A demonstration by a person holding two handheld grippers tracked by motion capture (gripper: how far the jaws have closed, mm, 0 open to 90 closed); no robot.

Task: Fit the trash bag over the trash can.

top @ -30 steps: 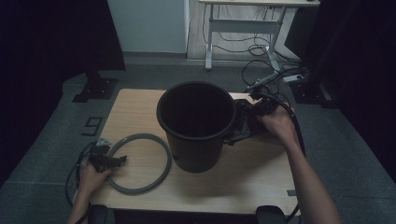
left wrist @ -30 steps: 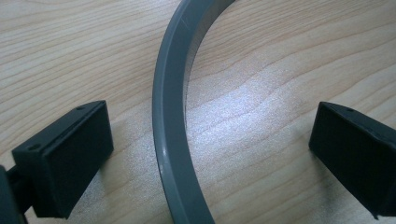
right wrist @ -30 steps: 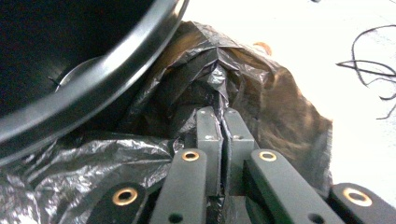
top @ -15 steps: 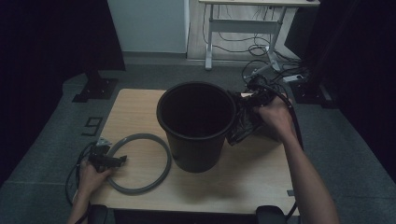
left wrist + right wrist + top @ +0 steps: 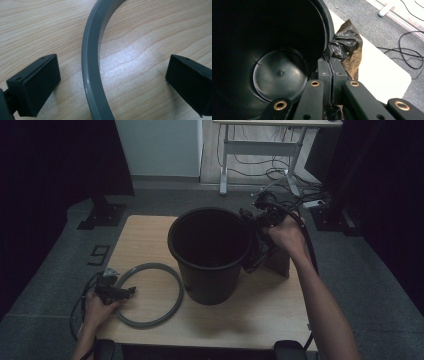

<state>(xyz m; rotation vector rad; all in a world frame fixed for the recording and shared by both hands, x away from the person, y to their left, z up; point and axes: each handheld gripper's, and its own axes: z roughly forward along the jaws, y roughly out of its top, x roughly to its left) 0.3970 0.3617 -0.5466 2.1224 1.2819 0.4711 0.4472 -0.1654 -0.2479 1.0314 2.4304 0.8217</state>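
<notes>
Right gripper (image 5: 332, 72) pinching black bag (image 5: 345, 47) beside bucket (image 5: 210, 252) | left gripper (image 5: 110, 77) spread astride grey ring (image 5: 91, 67)

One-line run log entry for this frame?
right gripper: shut on black bag, beside bin rim | left gripper: open, astride grey ring on table

The bench (image 5: 150, 50) is pale wood with visible grain and a faint satin sheen. The ring (image 5: 91, 75) lying on it is smooth grey plastic, semi-matt. The bucket (image 5: 279, 72) is smooth black plastic, slightly glossy inside. The bag (image 5: 345, 47) beside the bucket rim is thin, crinkled, glossy black film.
</notes>
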